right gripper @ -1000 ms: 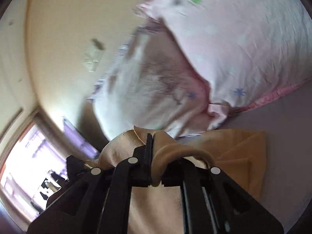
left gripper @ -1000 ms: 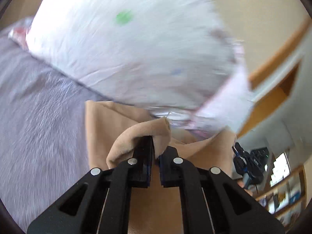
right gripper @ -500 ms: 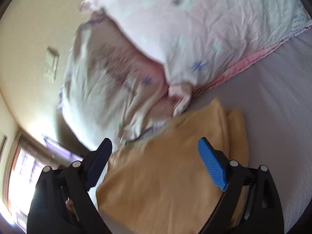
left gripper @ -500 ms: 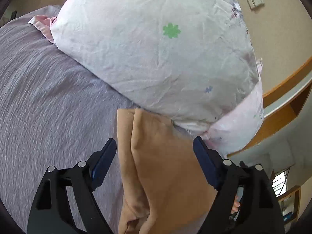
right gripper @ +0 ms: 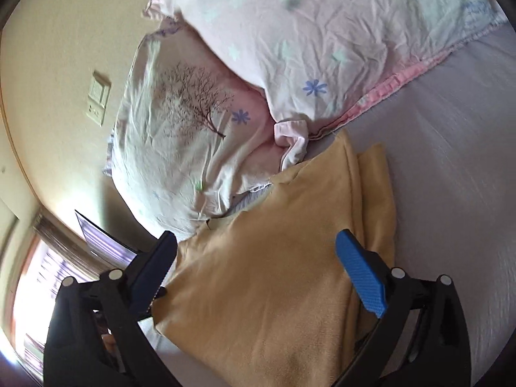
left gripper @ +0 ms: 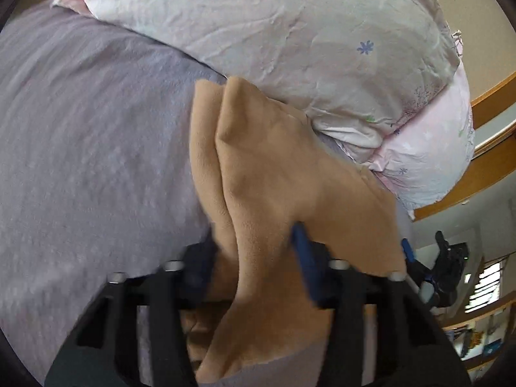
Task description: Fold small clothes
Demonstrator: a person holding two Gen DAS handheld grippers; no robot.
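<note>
A tan fleece garment [left gripper: 274, 193] lies folded on the lilac bedsheet [left gripper: 96, 161], its far edge against the pillows. In the left wrist view my left gripper [left gripper: 254, 258] is partly closed, its blue-padded fingers on either side of a raised fold of the cloth; the picture is blurred there. In the right wrist view the same garment [right gripper: 274, 274] lies flat between the wide-open fingers of my right gripper [right gripper: 254, 267], which hovers over its near part and holds nothing.
Two flower-print pillows [right gripper: 290, 48] lie stacked at the head of the bed, just beyond the garment. A wall with a switch plate [right gripper: 98, 96] is behind them. A wooden window frame [left gripper: 483, 148] and shelves are at the right.
Both grippers let go of the cloth corners they pinched a second ago and opened. Since then the left gripper has moved onto a fold and narrowed around it; the right stays open.
</note>
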